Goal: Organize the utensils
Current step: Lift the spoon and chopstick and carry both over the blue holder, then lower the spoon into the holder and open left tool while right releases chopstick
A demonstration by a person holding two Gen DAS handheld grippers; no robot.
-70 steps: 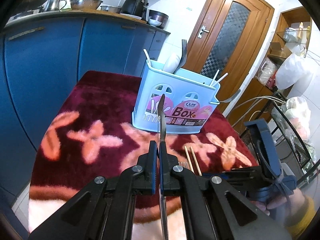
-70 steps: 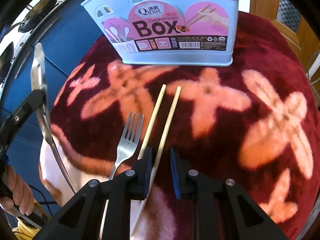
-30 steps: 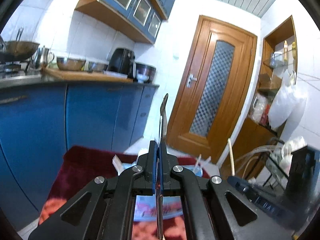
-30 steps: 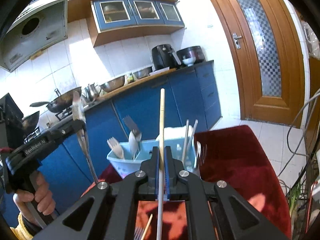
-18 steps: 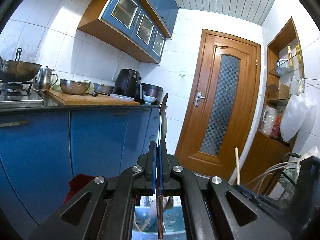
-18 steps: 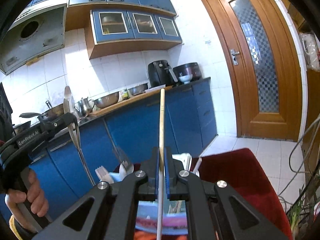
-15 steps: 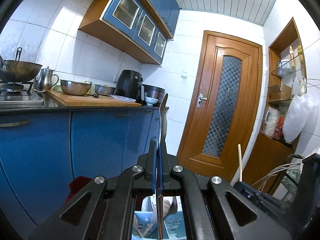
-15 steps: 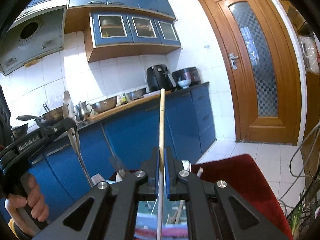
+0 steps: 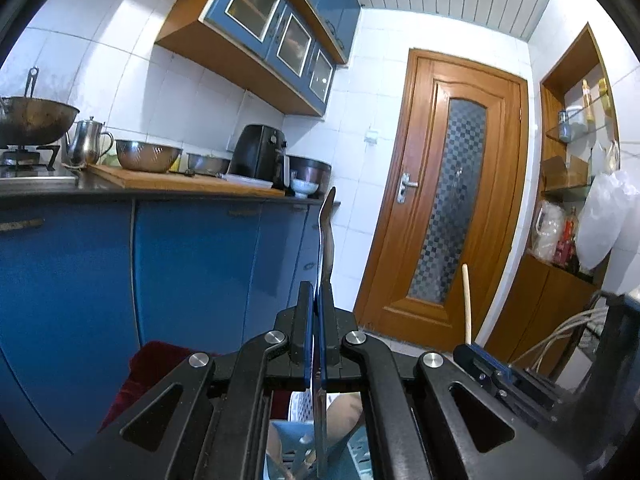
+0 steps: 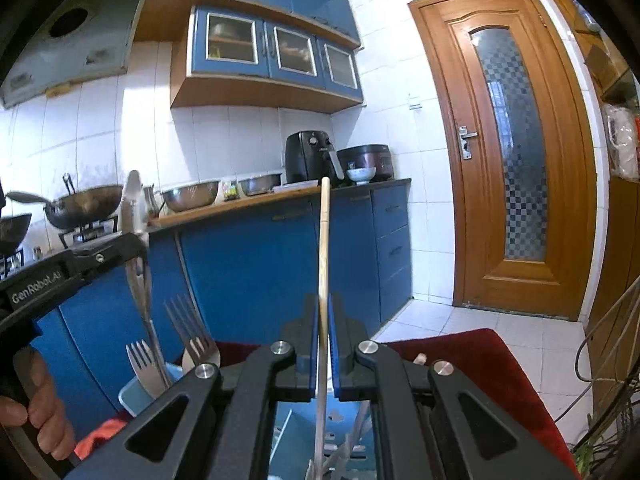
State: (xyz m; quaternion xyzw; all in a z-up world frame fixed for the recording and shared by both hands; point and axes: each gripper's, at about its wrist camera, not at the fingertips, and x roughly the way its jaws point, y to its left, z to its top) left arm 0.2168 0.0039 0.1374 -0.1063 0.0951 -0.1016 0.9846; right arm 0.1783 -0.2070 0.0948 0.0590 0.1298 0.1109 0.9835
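Note:
My left gripper is shut on a metal utensil held upright, seen edge-on; its lower end hangs over the light blue utensil box below. My right gripper is shut on a wooden chopstick held upright, its lower end reaching down into the box. Forks stand in the box's left compartment. In the right wrist view the left gripper holds the utensil above the forks. The chopstick tip also shows in the left wrist view.
The box stands on a red patterned cloth. Blue kitchen cabinets with pots and bowls on the counter are behind. A wooden door is at the right. Cables hang at the far right.
Both grippers have lifted their items from the cloth, turned them upright and brought them over the box. In the last half second both sank slightly toward it.

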